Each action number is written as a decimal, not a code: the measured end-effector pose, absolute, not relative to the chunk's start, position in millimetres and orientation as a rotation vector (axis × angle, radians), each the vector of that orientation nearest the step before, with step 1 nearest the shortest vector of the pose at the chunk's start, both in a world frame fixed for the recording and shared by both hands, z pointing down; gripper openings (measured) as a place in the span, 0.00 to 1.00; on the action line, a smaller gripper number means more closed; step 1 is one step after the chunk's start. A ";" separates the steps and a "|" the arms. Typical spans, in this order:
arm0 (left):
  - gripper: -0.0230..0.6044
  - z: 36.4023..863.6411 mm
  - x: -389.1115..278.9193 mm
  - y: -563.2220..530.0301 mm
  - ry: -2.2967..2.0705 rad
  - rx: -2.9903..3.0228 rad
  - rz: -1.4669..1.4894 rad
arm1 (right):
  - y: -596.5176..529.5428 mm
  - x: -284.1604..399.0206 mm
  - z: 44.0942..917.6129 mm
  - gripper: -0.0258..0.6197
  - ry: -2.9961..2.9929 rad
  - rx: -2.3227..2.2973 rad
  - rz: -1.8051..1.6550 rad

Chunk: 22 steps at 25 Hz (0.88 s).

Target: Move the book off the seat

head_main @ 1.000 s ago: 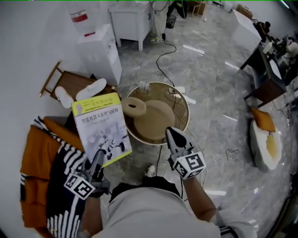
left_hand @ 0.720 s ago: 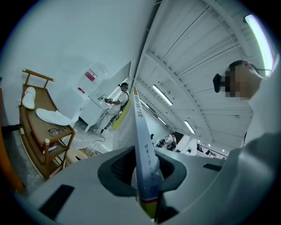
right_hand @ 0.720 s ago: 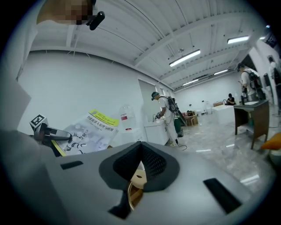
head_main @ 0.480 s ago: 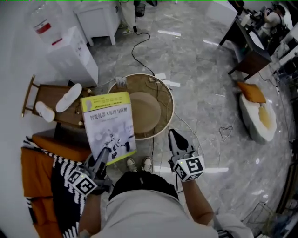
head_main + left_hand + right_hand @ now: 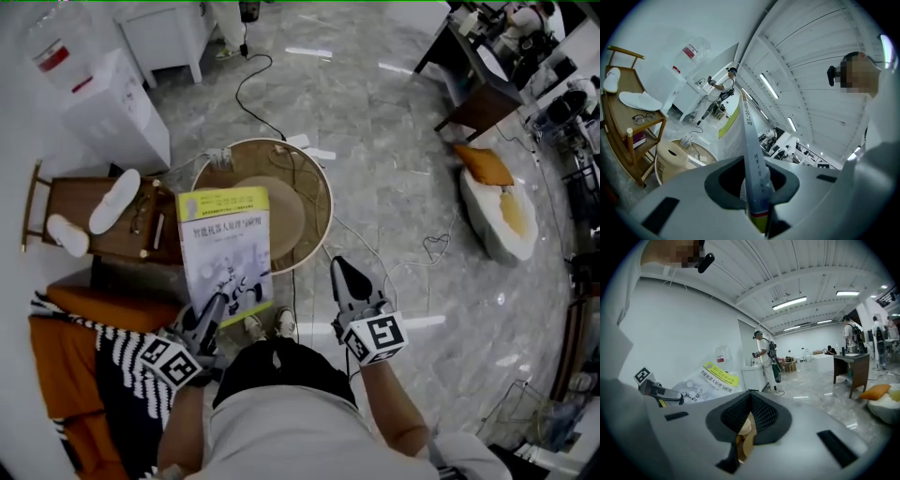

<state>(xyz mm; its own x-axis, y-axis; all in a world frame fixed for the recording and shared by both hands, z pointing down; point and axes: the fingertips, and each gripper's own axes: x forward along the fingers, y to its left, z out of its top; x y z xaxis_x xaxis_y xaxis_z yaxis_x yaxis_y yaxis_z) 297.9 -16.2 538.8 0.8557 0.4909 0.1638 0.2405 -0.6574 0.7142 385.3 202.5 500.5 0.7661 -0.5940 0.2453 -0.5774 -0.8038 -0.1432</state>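
Note:
A book with a yellow-green and white cover hangs in the air, its lower edge pinched in my left gripper. It is over the floor, between the wooden side table and the round table. In the left gripper view I see the book's spine edge-on between the pads of the left gripper. The seat, an orange armchair with a striped throw, lies at lower left with no book on it. My right gripper is shut with nothing in it, over the floor right of the book.
Two white slippers and a pair of glasses rest on the side table. The round table carries a tan lidded pot, and cables trail over it. A white cabinet stands behind. A cushioned floor seat lies to the right. People stand far off.
The book, still gripped, has moved away from the armchair toward the round table. The armchair has slid to the lower left of the head view. The right gripper stays shut beside it.

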 end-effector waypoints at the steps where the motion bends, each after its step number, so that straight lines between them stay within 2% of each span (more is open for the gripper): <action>1: 0.16 541.8 298.4 -14.8 0.539 2.302 0.459 | 200.6 384.3 501.3 0.07 0.963 -2.897 -0.440; 12: 0.16 591.8 298.9 7.7 0.643 2.199 0.598 | 194.5 378.6 511.9 0.07 0.896 -2.937 -0.505; 22: 0.16 687.0 351.5 46.6 0.707 2.146 0.736 | 187.1 403.7 575.0 0.07 0.928 -2.897 -0.618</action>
